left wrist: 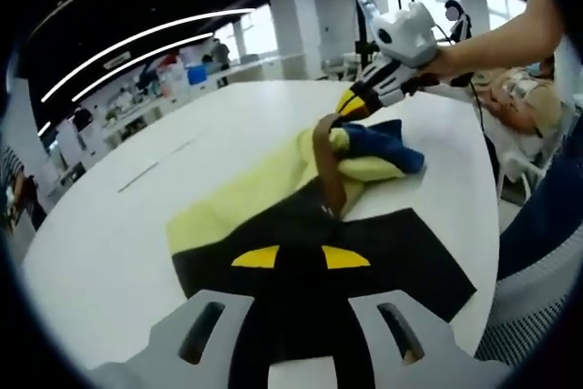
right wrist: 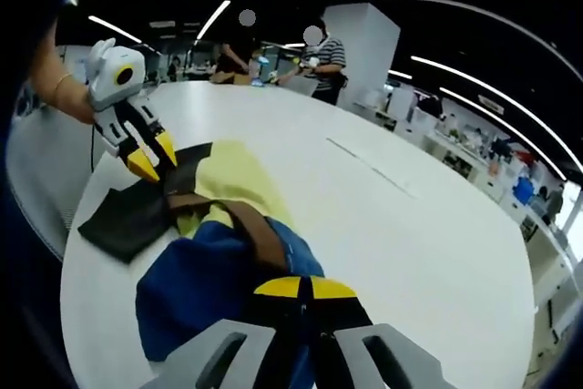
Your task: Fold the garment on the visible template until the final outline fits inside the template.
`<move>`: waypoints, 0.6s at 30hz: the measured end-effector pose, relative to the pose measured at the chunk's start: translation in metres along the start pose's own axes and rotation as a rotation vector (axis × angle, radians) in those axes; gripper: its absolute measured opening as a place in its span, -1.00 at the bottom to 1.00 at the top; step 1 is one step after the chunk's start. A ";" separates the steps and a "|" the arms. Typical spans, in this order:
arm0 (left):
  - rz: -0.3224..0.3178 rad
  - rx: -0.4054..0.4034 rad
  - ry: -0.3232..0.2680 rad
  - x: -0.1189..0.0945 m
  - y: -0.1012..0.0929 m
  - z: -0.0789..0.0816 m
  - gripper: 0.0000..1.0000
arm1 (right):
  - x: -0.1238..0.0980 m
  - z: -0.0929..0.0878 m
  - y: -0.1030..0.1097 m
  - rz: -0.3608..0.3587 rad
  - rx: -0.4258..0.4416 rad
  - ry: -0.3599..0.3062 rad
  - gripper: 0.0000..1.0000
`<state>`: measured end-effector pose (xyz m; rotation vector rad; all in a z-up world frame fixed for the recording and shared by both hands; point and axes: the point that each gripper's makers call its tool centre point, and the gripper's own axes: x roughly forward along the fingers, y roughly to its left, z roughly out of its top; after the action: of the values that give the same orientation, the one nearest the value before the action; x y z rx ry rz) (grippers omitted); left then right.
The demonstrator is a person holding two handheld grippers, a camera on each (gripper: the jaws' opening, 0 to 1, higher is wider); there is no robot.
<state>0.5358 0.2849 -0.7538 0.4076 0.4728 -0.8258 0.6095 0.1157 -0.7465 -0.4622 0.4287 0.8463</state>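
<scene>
The garment (left wrist: 301, 175), yellow with blue and a brown strap, lies bunched along the table's (left wrist: 137, 225) middle, partly over the black template (left wrist: 401, 252). Its long axis runs from my left gripper (left wrist: 301, 261) to my right gripper (right wrist: 301, 287). Both look pressed together on cloth at opposite ends, the left less clearly.

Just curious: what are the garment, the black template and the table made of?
Garment: soft cloth, yellow, blue and brown; it creases and bunches. Template: thin matte black sheet, perhaps felt or rubber; hard to tell. Table: smooth white top, probably laminate, with faint sheen.
</scene>
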 end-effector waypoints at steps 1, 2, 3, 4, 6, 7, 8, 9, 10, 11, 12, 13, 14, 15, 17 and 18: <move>0.000 0.008 0.003 0.000 -0.001 -0.001 -0.69 | 0.000 0.000 0.000 0.000 0.002 0.000 -1.00; 0.001 0.018 0.007 0.001 -0.001 -0.001 -0.67 | 0.000 0.000 0.000 0.000 0.004 0.000 -1.00; 0.011 0.032 0.014 0.001 0.000 -0.002 -0.66 | 0.000 0.000 0.000 0.000 0.004 0.000 -1.00; 0.016 0.039 0.016 0.002 0.000 -0.002 -0.65 | 0.000 0.000 0.001 0.001 0.005 0.001 -1.00; 0.026 0.056 0.025 0.005 0.001 -0.003 -0.68 | 0.000 0.000 0.001 0.001 0.005 0.001 -1.00; 0.035 0.063 0.030 0.007 0.003 -0.004 -0.71 | 0.000 0.000 0.001 0.001 0.006 0.001 -1.00; 0.041 0.077 0.037 0.008 0.004 -0.005 -0.72 | 0.000 0.000 0.001 0.001 0.008 0.001 -1.00; 0.049 0.100 0.048 0.009 0.005 -0.007 -0.71 | 0.000 0.000 0.001 0.001 0.011 0.001 -1.00; 0.052 0.104 0.065 0.010 0.005 -0.010 -0.72 | 0.000 0.000 0.001 0.000 0.012 0.001 -1.00; 0.048 0.102 0.061 0.011 0.004 -0.009 -0.75 | 0.000 0.000 0.001 0.000 0.016 0.000 -1.00; 0.045 0.105 0.055 0.010 0.004 -0.008 -0.79 | 0.000 0.000 0.000 -0.001 0.017 -0.001 -1.00; 0.046 0.106 0.054 0.010 0.003 -0.008 -0.83 | 0.000 0.001 0.000 -0.002 0.019 -0.001 -1.00; 0.046 0.109 0.055 0.010 0.003 -0.008 -0.87 | 0.000 0.001 0.000 -0.002 0.021 -0.003 -1.00; 0.047 0.116 0.053 0.010 0.003 -0.007 -0.92 | 0.000 0.001 0.000 -0.001 0.025 -0.004 -1.00; 0.051 0.130 0.045 0.009 0.003 -0.005 -1.00 | 0.000 0.002 0.000 -0.002 0.028 -0.006 -1.00; 0.051 0.137 0.045 0.008 0.003 -0.004 -1.00 | 0.000 0.002 0.000 -0.002 0.034 -0.007 -1.00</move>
<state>0.5423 0.2840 -0.7613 0.5634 0.4472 -0.8028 0.6096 0.1167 -0.7449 -0.4277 0.4353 0.8375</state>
